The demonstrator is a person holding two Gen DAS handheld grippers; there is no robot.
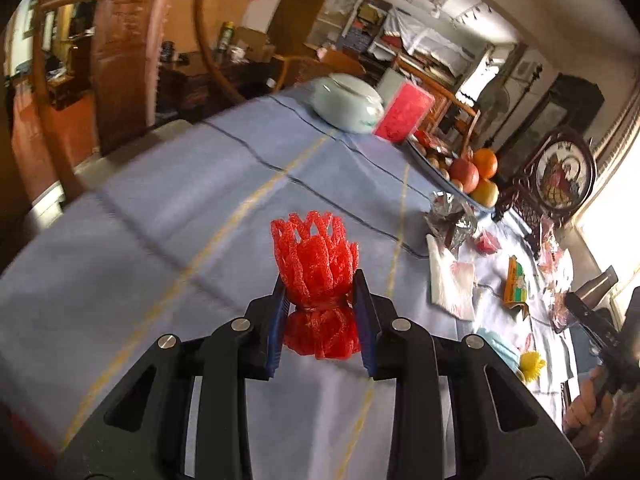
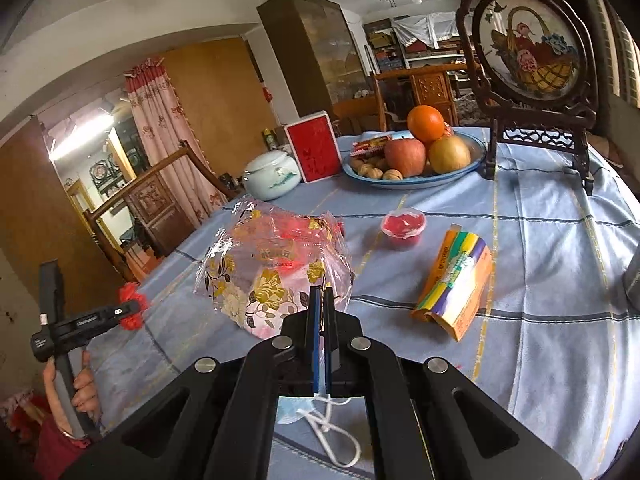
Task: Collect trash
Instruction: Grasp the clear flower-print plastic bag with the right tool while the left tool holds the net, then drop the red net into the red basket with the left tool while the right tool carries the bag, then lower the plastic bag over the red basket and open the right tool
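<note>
Partly done at best — red foam fruit net (image 1: 316, 276) pinched at its tied waist by the left gripper (image 1: 320, 304), lifted off the blue tablecloth (image 1: 160, 208). Right gripper (image 2: 320, 300) clenched on a floral cellophane wrapper (image 2: 272, 268). Still uncollected — jelly cup (image 2: 403, 227) at one o'clock, orange carton (image 2: 456, 284) at three, face mask (image 2: 304, 410) at six.

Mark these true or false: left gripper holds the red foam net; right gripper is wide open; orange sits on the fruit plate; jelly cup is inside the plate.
1. The left gripper holds the red foam net. True.
2. The right gripper is wide open. False: its jaws are shut on the clear flowered wrapper.
3. The orange sits on the fruit plate. True.
4. The jelly cup is inside the plate. False: it stands on the tablecloth.
</note>
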